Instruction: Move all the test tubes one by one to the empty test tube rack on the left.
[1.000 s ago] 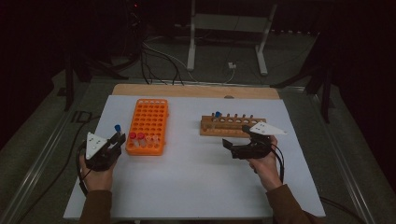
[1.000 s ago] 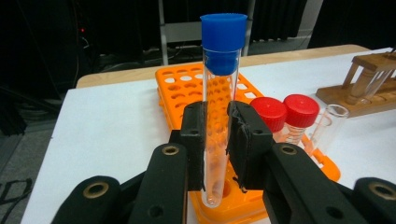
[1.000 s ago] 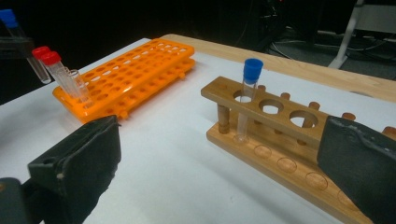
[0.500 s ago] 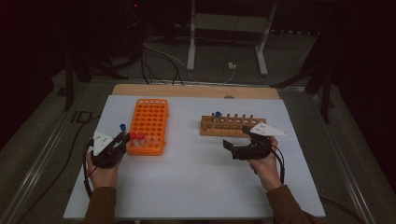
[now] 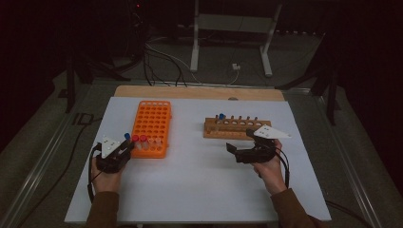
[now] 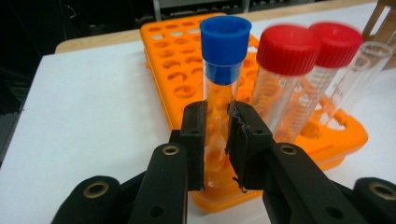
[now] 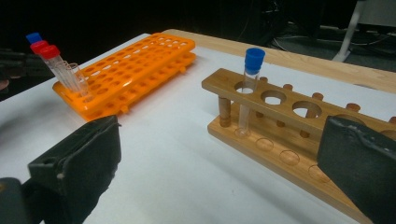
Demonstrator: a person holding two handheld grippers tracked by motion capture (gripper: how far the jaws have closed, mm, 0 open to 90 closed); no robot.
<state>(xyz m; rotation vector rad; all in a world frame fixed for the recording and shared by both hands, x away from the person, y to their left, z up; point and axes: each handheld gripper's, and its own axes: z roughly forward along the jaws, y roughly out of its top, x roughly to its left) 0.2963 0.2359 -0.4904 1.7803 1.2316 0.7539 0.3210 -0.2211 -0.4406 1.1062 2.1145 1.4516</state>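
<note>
Two hands rest low on the white table (image 5: 190, 190) seen from above: my left gripper (image 5: 124, 146) beside the orange rack (image 5: 154, 114), my right gripper (image 5: 240, 145) before the wooden rack (image 5: 233, 133). Left gripper view: jaws clamp a blue-capped tube (image 6: 219, 84), upright, just before two red-capped tubes (image 6: 285, 70). Right gripper view: jaws spread wide, holding nothing; another blue-capped tube (image 7: 250, 84) stands in the wooden rack.

A lab bench setup here: a white-topped table (image 5: 190, 190) carrying an orange plastic test-tube rack (image 5: 153, 127) with capped tubes and a wooden tube stand (image 5: 236, 129), cables (image 5: 166, 61) trailing over the dark floor, and a white metal equipment frame (image 5: 230, 28) behind.
</note>
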